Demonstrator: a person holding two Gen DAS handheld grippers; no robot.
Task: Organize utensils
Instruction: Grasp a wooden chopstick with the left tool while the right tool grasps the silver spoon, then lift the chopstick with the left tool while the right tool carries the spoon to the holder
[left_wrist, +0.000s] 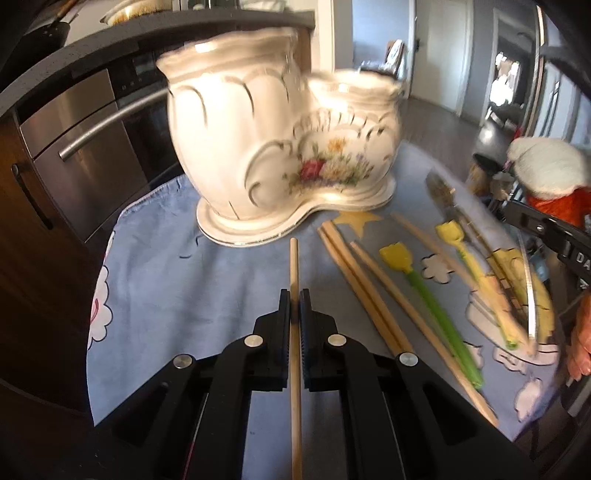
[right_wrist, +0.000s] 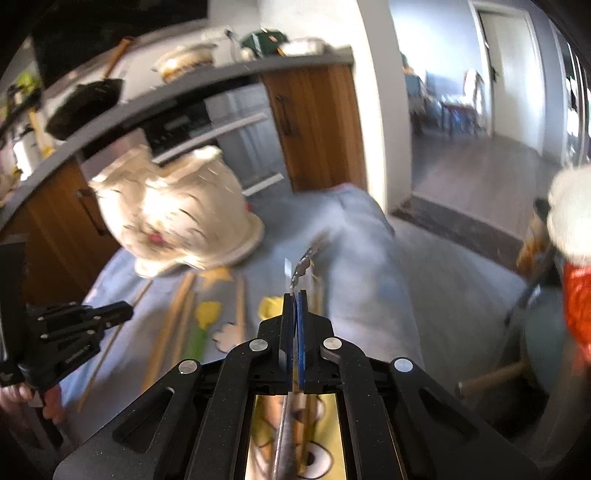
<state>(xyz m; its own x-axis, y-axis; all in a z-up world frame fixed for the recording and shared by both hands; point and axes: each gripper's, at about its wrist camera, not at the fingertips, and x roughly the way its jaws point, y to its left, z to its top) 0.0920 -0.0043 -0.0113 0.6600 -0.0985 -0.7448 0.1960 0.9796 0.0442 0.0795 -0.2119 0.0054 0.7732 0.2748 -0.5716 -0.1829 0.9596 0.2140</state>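
A single wooden chopstick (left_wrist: 294, 295) runs lengthwise between the clamped jaws of the left gripper (left_wrist: 294, 301), its far tip pointing toward the base of the ceramic holder (left_wrist: 258, 147). This cream, flower-painted holder, with one tall and one lower compartment, stands on the blue patterned cloth (left_wrist: 166, 288). To its right lie further chopsticks (left_wrist: 354, 280), two yellow-headed utensils with green and yellow handles (left_wrist: 424, 291), and metal cutlery (left_wrist: 443, 199), side by side on the cloth. The right gripper (right_wrist: 294, 299) is closed on a thin metal utensil (right_wrist: 301, 266), blurred, its kind unclear, which projects forward beyond the fingertips above the cloth. The left gripper (right_wrist: 122, 312) appears at that view's left edge, held by a hand (right_wrist: 22, 398).
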